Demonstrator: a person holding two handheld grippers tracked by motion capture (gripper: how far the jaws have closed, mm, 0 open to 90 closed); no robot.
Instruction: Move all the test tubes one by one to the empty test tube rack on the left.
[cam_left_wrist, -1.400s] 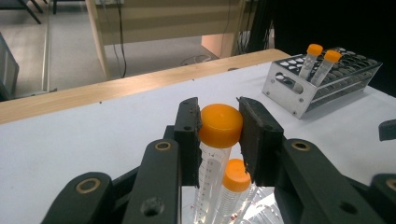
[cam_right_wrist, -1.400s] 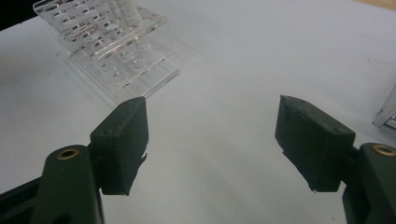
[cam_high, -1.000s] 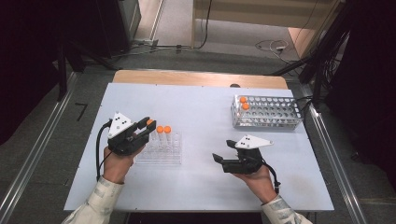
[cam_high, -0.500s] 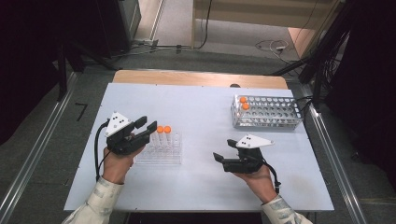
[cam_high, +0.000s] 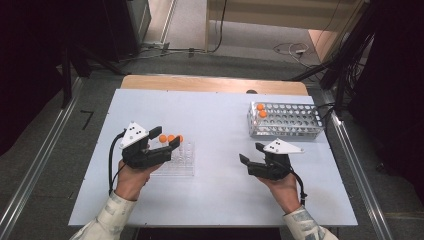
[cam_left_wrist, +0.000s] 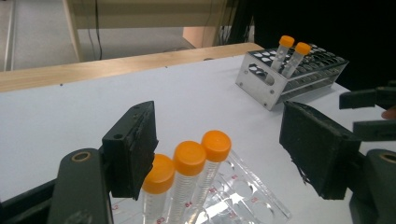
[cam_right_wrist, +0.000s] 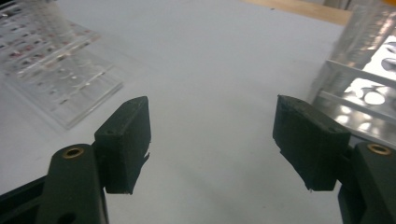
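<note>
Three orange-capped tubes stand in a row in a clear plastic rack on the white table. My left gripper hovers at their caps; its jaws have just been opening and now stand wide. In the left gripper view the tubes sit between the pads, with the left pad close beside the nearest cap and the right pad well clear. My right gripper rests open over bare table, nothing between its fingers.
A metal rack at the back right holds two more orange-capped tubes in its left end. A wooden strip borders the table's far edge. The white tabletop lies between the two racks.
The left jaws have spread apart, and a third orange cap now shows in the clear rack where the gripper was shut. The right gripper has kept still.
</note>
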